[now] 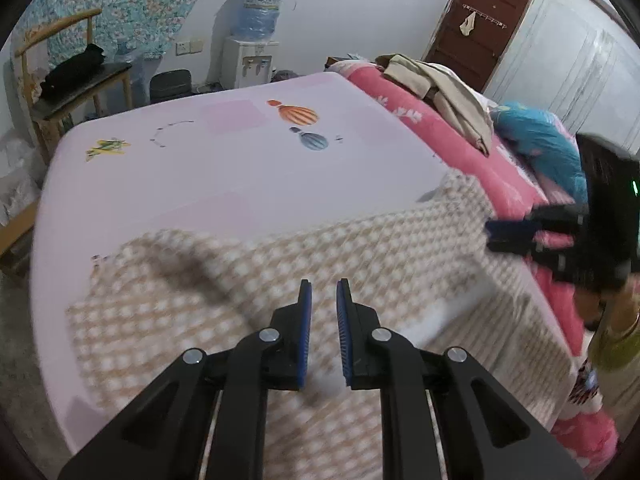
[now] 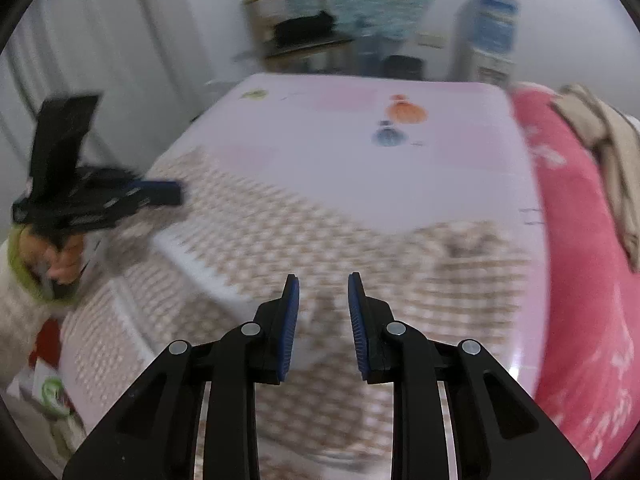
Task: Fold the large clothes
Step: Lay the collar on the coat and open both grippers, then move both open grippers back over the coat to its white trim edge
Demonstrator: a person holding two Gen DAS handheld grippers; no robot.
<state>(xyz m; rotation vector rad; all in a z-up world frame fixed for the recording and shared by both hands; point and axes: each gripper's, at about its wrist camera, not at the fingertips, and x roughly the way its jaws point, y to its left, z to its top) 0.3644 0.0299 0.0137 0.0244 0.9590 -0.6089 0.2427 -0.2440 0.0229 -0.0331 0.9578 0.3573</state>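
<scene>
Both jaws of the left hand-held gripper (image 1: 324,294) stand apart above the checked cloth (image 1: 240,280) on the bed (image 1: 240,160), and the right hand-held gripper (image 2: 323,292) is spread over it too.

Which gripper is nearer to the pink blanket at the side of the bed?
Right. The right gripper hangs above the checkered cloth, beside the pink blanket; the left gripper is across the cloth, on the opposite side.
</scene>
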